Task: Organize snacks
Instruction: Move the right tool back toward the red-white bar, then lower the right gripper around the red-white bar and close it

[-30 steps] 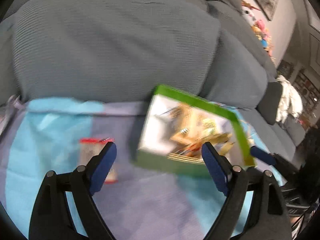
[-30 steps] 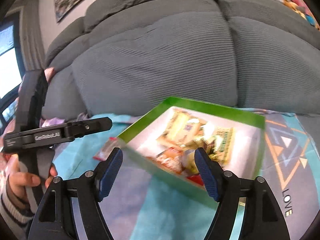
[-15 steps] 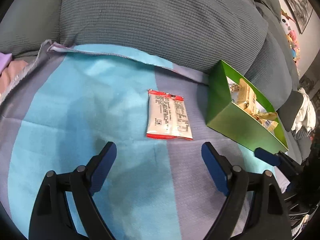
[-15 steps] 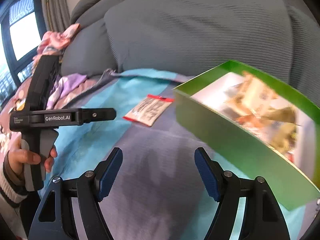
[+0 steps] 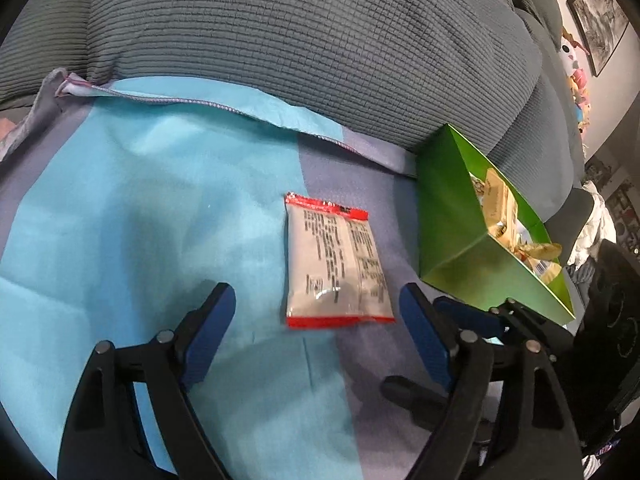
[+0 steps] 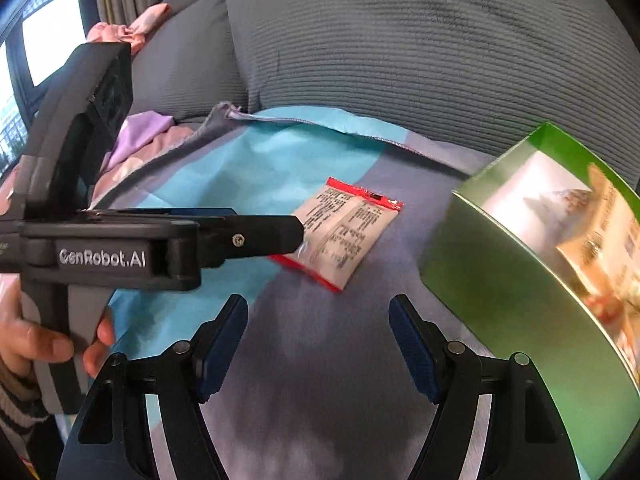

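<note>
Between snack packet (image 5: 334,261) and green box (image 5: 452,216), bare cloth (image 5: 400,216)

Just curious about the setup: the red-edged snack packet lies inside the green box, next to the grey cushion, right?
Not quite. The packet lies outside the green box, flat on the blue cloth beside it. The left wrist view shows this. The box does sit next to the grey cushion.

Both tools dropped lower and swung left off the green snack box (image 5: 460,240). The left tool (image 5: 316,320) now sits right over the red-edged snack packet (image 5: 336,264), its jaws just narrowed a bit, nothing between them. The right tool (image 6: 318,340) hangs over bare blanket (image 6: 320,380).
</note>
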The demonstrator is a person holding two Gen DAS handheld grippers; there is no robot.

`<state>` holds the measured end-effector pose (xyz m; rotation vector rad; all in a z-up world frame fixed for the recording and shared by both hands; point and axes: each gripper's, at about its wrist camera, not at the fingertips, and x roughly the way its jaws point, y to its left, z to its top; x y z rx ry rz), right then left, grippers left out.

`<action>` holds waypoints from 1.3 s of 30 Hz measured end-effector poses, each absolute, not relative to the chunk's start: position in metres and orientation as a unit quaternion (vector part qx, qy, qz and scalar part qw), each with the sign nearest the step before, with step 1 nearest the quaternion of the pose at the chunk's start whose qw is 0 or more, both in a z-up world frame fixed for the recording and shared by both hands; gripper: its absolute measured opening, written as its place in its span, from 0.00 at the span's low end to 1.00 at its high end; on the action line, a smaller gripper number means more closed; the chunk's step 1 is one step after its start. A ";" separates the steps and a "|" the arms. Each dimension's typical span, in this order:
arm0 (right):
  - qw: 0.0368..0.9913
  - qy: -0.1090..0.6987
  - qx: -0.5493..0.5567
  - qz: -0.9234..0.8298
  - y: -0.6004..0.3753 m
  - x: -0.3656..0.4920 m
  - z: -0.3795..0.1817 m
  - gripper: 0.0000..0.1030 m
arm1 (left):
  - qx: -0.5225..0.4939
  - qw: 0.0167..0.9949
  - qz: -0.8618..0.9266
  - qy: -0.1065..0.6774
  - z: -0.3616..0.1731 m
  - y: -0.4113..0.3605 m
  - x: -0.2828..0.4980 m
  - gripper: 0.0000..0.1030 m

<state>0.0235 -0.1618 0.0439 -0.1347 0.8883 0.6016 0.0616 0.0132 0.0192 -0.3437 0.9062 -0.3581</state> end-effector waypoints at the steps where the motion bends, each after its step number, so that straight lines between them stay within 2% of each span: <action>1: 0.857 0.423 -0.062 0.287 -0.160 0.026 0.043 0.73 | -0.163 0.869 -0.174 0.433 0.019 0.012 0.064 0.80; 3: 0.856 0.428 -0.063 0.285 -0.156 0.032 0.040 0.73 | -0.156 0.869 -0.177 0.435 0.017 0.010 0.070 0.78; 13: 0.846 0.442 -0.085 0.285 -0.137 0.049 0.032 0.71 | -0.135 0.866 -0.198 0.439 0.009 0.002 0.085 0.77; 17: 0.844 0.442 -0.091 0.290 -0.134 0.051 0.031 0.69 | -0.108 0.867 -0.202 0.442 0.007 -0.005 0.085 0.68; 19: 0.845 0.442 -0.084 0.290 -0.136 0.053 0.032 0.62 | -0.109 0.867 -0.204 0.441 0.007 -0.003 0.085 0.65; 21: 0.845 0.443 -0.072 0.291 -0.139 0.056 0.032 0.56 | -0.109 0.866 -0.210 0.442 0.006 -0.002 0.086 0.52; 28: 0.850 0.433 -0.092 0.286 -0.130 0.056 0.032 0.50 | -0.110 0.867 -0.217 0.435 0.005 0.003 0.081 0.53; 39: 0.860 0.408 -0.086 0.296 -0.131 0.034 0.044 0.49 | -0.109 0.875 -0.206 0.424 0.020 0.008 0.057 0.51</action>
